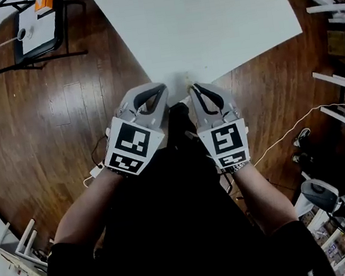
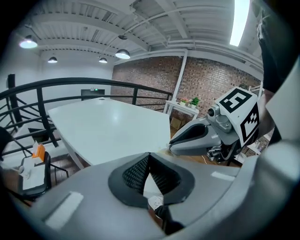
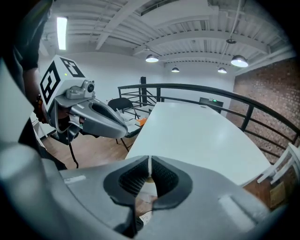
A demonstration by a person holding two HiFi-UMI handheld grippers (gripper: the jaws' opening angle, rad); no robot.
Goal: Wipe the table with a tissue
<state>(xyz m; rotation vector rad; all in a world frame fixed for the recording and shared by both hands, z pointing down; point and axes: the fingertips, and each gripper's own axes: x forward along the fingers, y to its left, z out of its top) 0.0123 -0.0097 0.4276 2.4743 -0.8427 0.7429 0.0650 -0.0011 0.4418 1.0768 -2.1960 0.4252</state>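
Two closed grippers at the corner of the table

Both grippers are held side by side, near each other but apart, just before the near corner of the white table (image 1: 206, 14); their tips point toward it. The left gripper (image 1: 155, 90) has its jaws pressed together at the tips, and nothing stands between them; the right gripper (image 1: 199, 92) has its jaws pressed together too, with only a thin slit between the pads, and it holds nothing. At the near edge of the table, just before the grippers, there is a small tan spot (image 1: 184, 75); I cannot tell what it is. The table stands on a dark wooden floor (image 1: 51, 132); a black chair (image 1: 18, 35) stands well apart at the left, with white and orange things on its seat; a white cable (image 1: 286, 134) lies on the floor at the right.
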